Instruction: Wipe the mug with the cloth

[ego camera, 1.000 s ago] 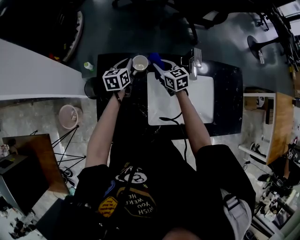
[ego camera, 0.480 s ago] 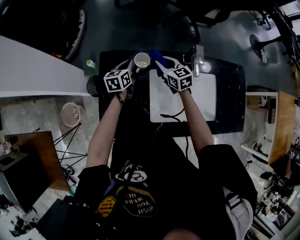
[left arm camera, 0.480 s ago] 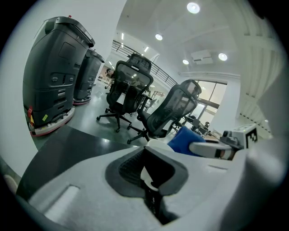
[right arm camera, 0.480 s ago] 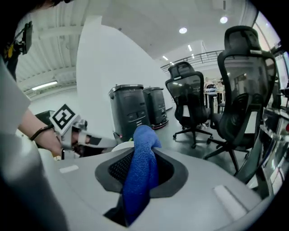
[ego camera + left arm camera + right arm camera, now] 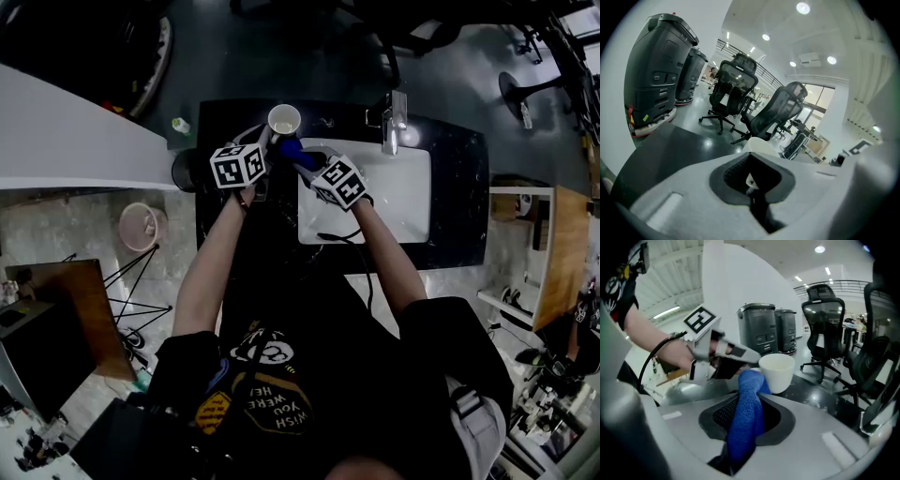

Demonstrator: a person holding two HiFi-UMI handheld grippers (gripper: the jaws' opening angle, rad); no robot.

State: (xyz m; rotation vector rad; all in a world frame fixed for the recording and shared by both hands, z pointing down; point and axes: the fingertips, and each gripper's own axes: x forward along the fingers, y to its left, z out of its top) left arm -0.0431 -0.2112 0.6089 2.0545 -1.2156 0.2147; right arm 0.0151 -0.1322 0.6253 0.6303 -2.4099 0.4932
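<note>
A white mug [image 5: 284, 120] hangs over the black counter's back left, beside the sink. My left gripper [image 5: 265, 141] is shut on its handle; in the left gripper view only the mug's rim [image 5: 764, 145] shows above the closed jaws of that gripper [image 5: 751, 180]. My right gripper [image 5: 300, 161] is shut on a blue cloth [image 5: 288, 149]. In the right gripper view the cloth [image 5: 746, 418] sticks up from between the jaws, and its tip touches the side of the mug [image 5: 778, 372], near the handle that the left gripper [image 5: 740, 357] holds.
A white sink basin [image 5: 384, 197] with a faucet [image 5: 394, 117] is set in the black counter [image 5: 459, 187]. A small bottle [image 5: 175, 126] stands left of the counter, and a pink bucket [image 5: 139, 227] sits on the floor. Office chairs [image 5: 736, 89] stand beyond.
My right gripper has carried the cloth from the mug's right side down and left, toward the person, so the cloth now sits below the mug. The mug and left gripper barely moved.
</note>
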